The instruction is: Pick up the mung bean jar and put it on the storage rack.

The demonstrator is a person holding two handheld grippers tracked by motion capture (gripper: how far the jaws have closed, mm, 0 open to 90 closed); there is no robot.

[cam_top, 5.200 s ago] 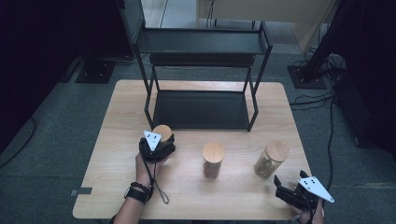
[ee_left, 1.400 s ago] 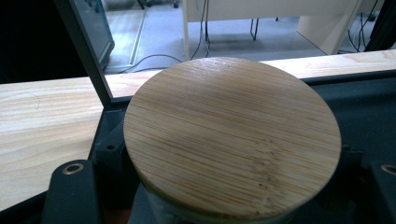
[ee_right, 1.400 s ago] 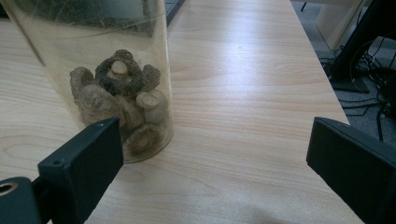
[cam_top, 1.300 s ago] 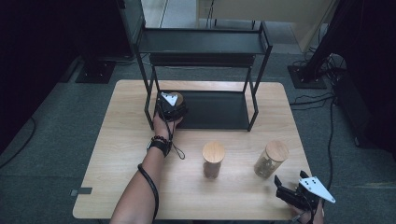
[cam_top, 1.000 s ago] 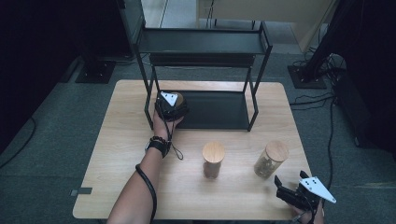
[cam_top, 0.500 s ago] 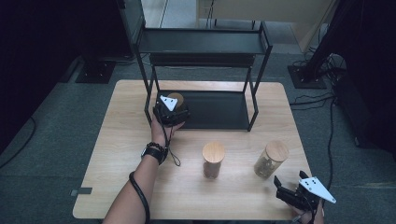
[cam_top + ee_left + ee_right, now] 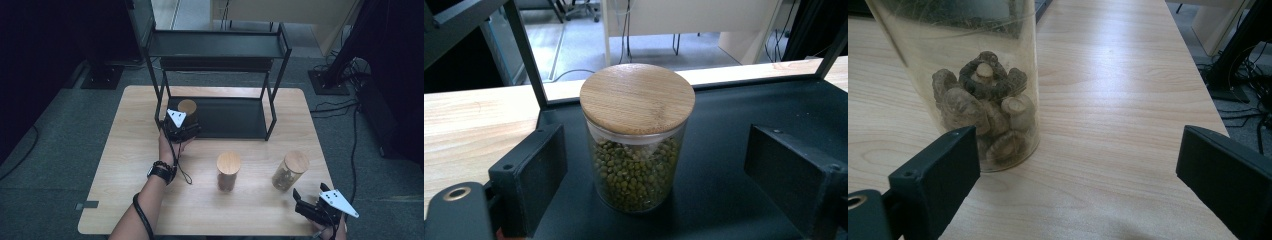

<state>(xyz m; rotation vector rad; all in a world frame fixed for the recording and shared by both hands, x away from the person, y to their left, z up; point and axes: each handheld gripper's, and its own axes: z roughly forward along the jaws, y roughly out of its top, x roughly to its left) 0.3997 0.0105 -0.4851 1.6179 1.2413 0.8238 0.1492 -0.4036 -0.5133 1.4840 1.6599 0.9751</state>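
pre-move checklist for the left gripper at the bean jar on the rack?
1. Bean jar upright on the rack's bottom shelf: ok.
2. Wooden lid seated flat: ok.
3. Left gripper open, pads apart from the glass: ok.
4. Rack post apart from the jaws: ok.
5. Right gripper open, off the mushroom jar: ok.
6. Jar fully inside the shelf edge: cannot tell.
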